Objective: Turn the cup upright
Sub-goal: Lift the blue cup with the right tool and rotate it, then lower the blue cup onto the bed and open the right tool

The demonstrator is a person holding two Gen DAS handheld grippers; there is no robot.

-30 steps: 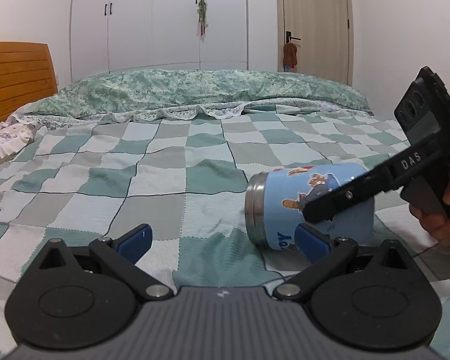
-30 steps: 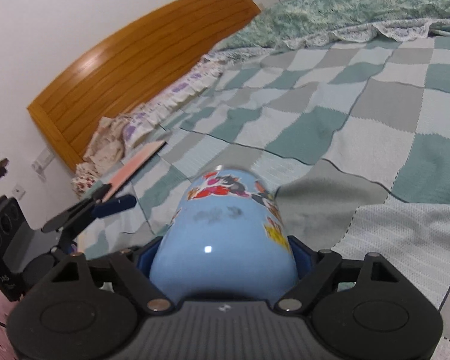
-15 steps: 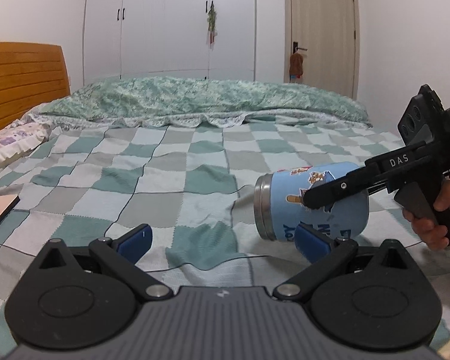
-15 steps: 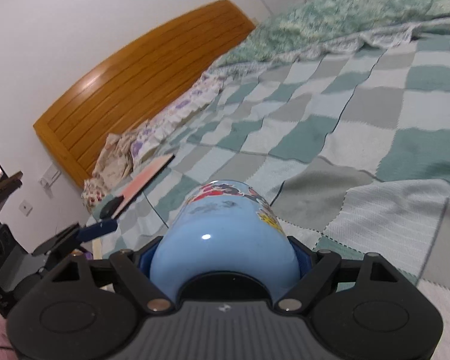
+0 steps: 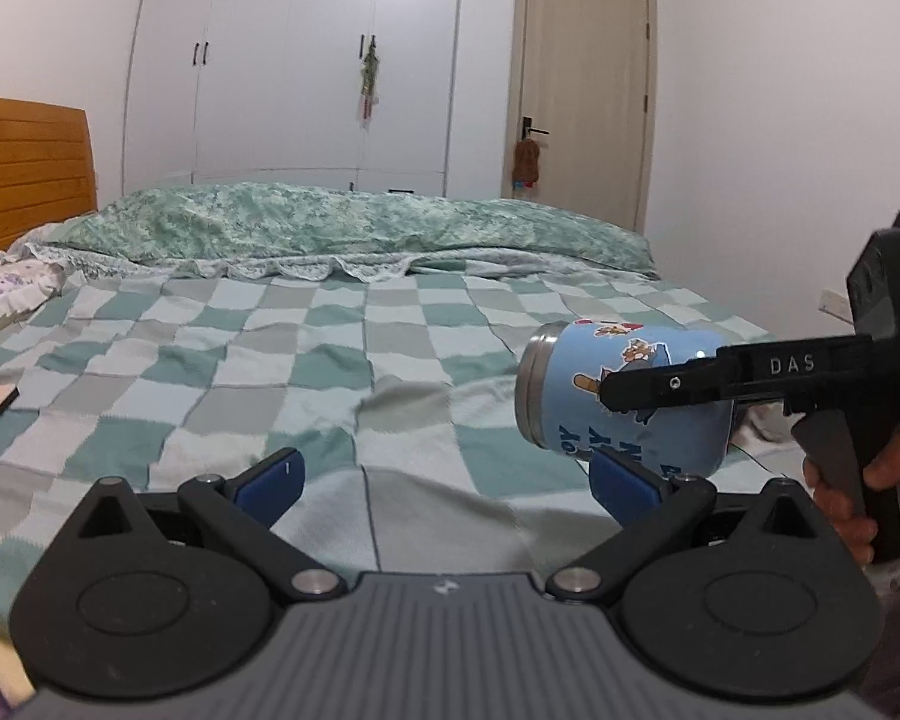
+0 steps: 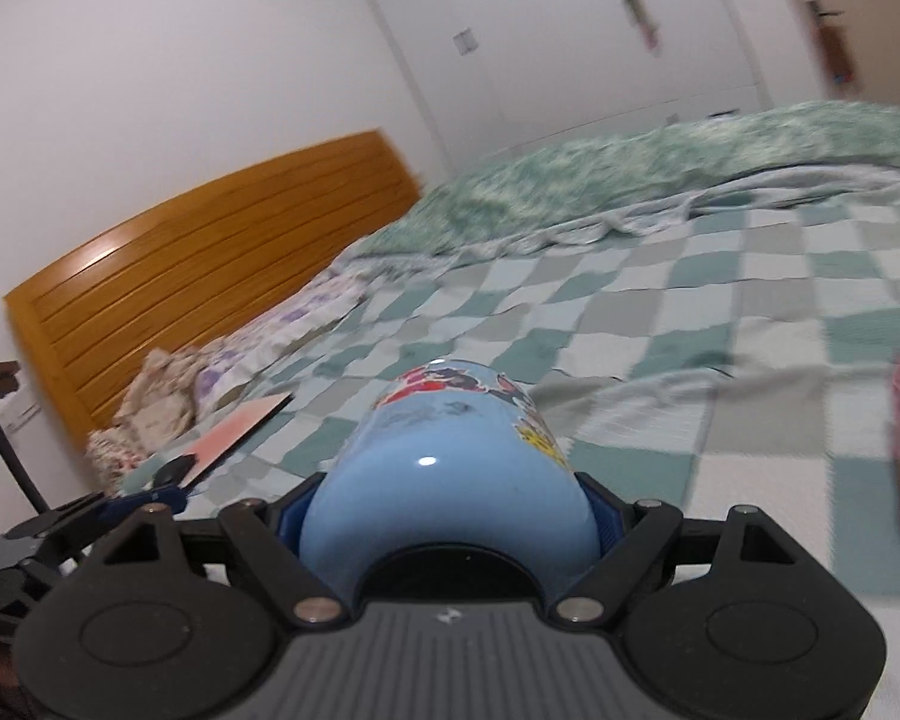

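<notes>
Bedroom: bed [image 5: 270,360] with green-and-grey checked blanket, wooden headboard [image 6: 210,252] at far left, white wardrobe [image 5: 294,60] and door [image 5: 582,96] beyond. Blue cartoon-printed cup [image 5: 636,396], steel rim facing left, lay on its side, raised above the blanket at right, clamped between the fingers of the right gripper [image 6: 450,510]. Left gripper [image 5: 444,480] stood wide apart, holding nothing, near the cup.

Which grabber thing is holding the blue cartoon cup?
The right gripper: its fingers clamp the blue cup, lifted and still sideways. The left gripper is open and holds nothing.
</notes>
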